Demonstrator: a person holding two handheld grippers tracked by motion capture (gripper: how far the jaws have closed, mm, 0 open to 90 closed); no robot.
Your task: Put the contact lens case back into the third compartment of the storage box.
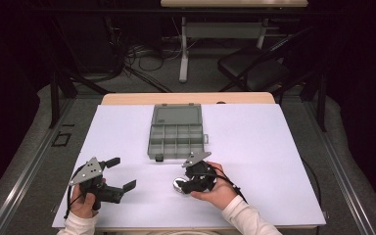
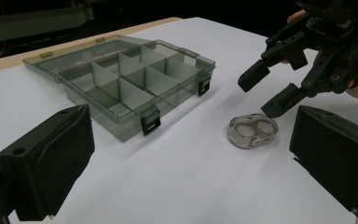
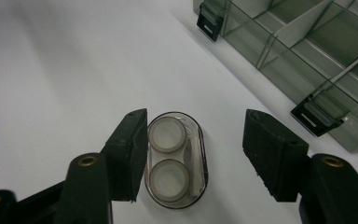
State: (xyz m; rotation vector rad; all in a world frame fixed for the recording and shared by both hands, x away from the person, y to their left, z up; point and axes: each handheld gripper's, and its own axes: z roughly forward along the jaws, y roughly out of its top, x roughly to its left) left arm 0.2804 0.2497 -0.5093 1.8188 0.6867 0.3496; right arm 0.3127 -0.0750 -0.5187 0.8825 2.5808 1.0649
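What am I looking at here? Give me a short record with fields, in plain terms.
setting: white table, a person's hands working from the near edge
small item: clear oval case with two round wells, lying flat
right gripper: over the case, fingers either side, not yet pressing
left gripper: open, holding nothing, off to the side
box: grey compartment box, lid open, compartments look empty
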